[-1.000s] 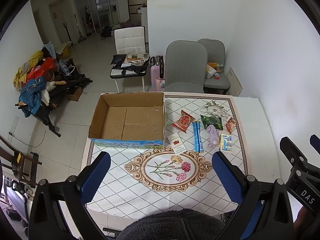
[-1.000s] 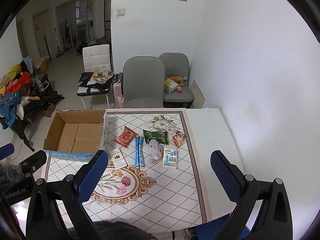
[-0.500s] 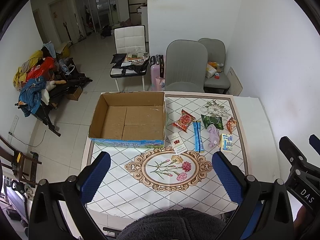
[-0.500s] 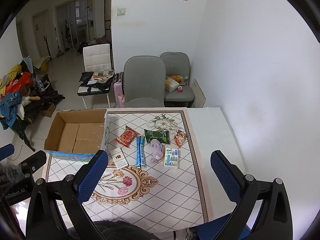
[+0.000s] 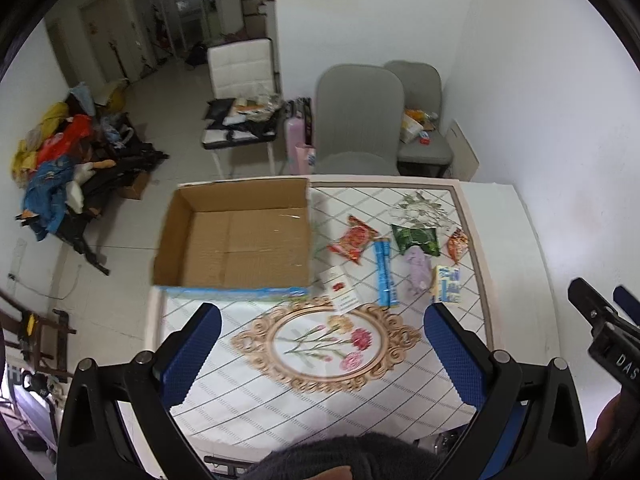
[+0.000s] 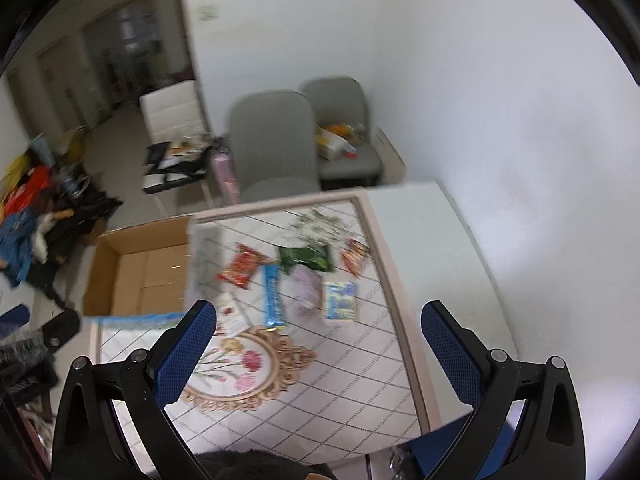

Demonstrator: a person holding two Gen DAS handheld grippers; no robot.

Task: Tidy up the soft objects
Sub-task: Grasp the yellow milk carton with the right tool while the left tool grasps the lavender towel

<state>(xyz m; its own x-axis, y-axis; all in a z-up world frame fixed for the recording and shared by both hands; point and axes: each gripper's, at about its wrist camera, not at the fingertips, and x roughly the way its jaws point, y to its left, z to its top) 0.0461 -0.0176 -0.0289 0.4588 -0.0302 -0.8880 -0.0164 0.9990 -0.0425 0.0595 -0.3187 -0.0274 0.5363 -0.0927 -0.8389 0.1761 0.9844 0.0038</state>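
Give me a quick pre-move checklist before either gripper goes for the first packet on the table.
1. Left gripper jaws open, nothing held: ok.
2. Right gripper jaws open, nothing held: ok.
3. Cardboard box open and bare inside: ok.
4. Packets lie apart from the box: red snack packet, blue stick pack, green packet: ok.
5. Purple soft item overlaps the green packet's edge: not ok.
6. Right wrist view sharp enough for aiming: not ok, blurred.

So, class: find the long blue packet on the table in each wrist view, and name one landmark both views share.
Left wrist view: the blue packet lies right of centre, between the red packet and the purple cloth.
Right wrist view: it lies left of centre, between the same two.
Shared landmark: the cardboard box.
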